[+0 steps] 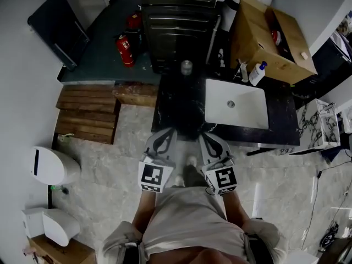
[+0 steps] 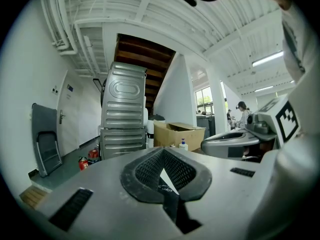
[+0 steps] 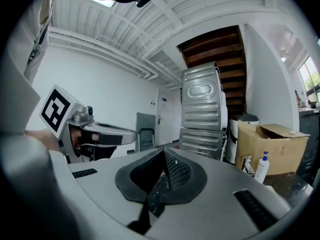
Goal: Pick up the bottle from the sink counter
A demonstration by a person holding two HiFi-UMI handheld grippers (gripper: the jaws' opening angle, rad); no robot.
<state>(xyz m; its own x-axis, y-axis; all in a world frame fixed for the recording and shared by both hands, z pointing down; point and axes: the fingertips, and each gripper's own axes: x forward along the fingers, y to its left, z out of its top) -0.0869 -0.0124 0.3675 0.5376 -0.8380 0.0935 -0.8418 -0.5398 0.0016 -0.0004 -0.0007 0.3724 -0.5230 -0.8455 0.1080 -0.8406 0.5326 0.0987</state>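
The left hand-held gripper (image 1: 168,132) and the right hand-held gripper (image 1: 203,135) are both fully closed with nothing between the jaws. They are held side by side at the near edge of the bench (image 1: 179,100). The bottle (image 1: 257,74) stands on the bench at the far right corner of the sink (image 1: 236,114), just beside the box (image 1: 269,43) and well apart from both.
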